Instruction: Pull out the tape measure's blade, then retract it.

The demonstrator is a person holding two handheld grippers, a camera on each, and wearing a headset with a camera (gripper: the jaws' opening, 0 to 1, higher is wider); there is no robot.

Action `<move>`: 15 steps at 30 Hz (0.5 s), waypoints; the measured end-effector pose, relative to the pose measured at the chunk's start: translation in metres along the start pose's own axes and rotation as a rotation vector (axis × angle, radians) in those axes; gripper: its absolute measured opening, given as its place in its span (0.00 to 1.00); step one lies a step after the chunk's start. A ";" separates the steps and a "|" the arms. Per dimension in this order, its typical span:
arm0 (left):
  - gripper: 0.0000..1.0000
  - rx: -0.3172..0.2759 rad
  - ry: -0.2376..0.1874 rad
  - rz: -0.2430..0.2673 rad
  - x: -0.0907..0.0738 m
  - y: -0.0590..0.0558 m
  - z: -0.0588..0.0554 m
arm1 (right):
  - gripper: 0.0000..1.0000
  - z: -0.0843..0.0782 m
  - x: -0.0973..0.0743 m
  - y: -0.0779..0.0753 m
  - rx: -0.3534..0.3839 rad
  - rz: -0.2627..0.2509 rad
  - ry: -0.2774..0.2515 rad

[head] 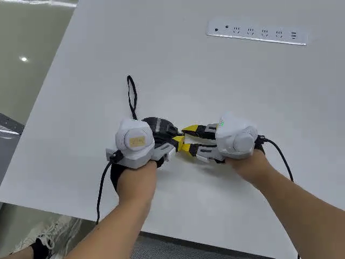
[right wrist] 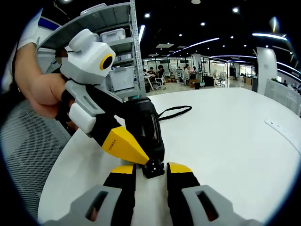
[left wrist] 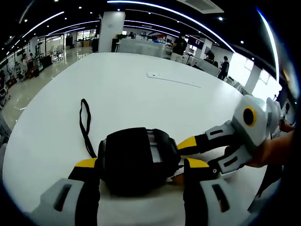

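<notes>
The left gripper (left wrist: 141,165) was clamped across the black tape measure (left wrist: 134,150), one jaw on each side of its case. The right gripper (right wrist: 151,168) faced it nose to nose, jaws narrowed around the small blade tip (right wrist: 153,165) at the case's mouth. Whether they pinched it could not be told. The case looked rigid and fairly weighty. The blade was probably thin, springy and slippery, best gripped by its end hook.

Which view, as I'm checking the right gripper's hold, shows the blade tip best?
Right gripper view: the blade tip sits close up between the jaws of the right gripper. In the left gripper view the tape measure mostly hides it; in the head view it is too small.
</notes>
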State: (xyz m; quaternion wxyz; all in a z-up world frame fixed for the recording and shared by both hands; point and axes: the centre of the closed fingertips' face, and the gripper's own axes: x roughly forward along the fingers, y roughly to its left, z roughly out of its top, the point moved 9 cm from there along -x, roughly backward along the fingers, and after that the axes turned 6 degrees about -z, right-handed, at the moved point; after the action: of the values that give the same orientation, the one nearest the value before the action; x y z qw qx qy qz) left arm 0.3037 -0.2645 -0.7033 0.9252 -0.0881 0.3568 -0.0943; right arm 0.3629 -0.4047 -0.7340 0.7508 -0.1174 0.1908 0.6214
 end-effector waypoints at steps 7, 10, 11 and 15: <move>0.70 0.063 0.005 -0.040 -0.002 0.001 0.000 | 0.26 0.002 -0.005 0.002 0.018 -0.016 0.004; 0.70 0.098 0.007 -0.058 -0.003 0.002 -0.001 | 0.26 0.002 -0.008 0.003 0.024 -0.024 0.007; 0.70 0.109 0.011 -0.065 -0.003 0.002 -0.001 | 0.26 0.001 -0.009 0.003 0.027 -0.028 0.009; 0.71 0.114 -0.008 -0.109 -0.005 0.005 -0.001 | 0.27 0.002 -0.014 0.004 0.050 -0.051 0.005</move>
State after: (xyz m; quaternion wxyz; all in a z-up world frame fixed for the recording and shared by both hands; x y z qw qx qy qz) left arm 0.2997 -0.2585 -0.7017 0.9237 -0.0550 0.3418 -0.1643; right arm 0.3574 -0.4158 -0.7262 0.7686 -0.1047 0.2051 0.5969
